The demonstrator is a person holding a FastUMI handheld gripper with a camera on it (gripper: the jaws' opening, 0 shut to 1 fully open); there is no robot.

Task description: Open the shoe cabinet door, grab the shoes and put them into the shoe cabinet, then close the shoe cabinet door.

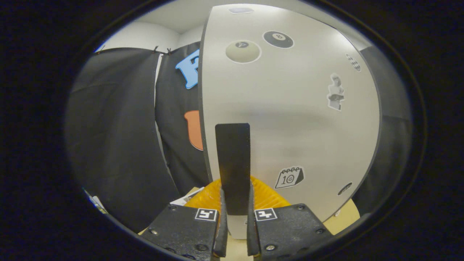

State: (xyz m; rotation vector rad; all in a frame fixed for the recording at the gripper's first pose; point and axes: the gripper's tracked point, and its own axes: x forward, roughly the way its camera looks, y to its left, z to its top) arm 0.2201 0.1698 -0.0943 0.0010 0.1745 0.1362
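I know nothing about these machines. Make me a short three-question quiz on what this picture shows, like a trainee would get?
1. True or false: the tool has its two fingers closed on the black handle of the door.
2. Which sticker sits nearest the handle?
A. calendar sticker
B. black ball sticker
C. checkered sticker
3. Fill in: beside the door's edge hangs a black ____.

Key: 1 true; 2 A; 3 cloth.
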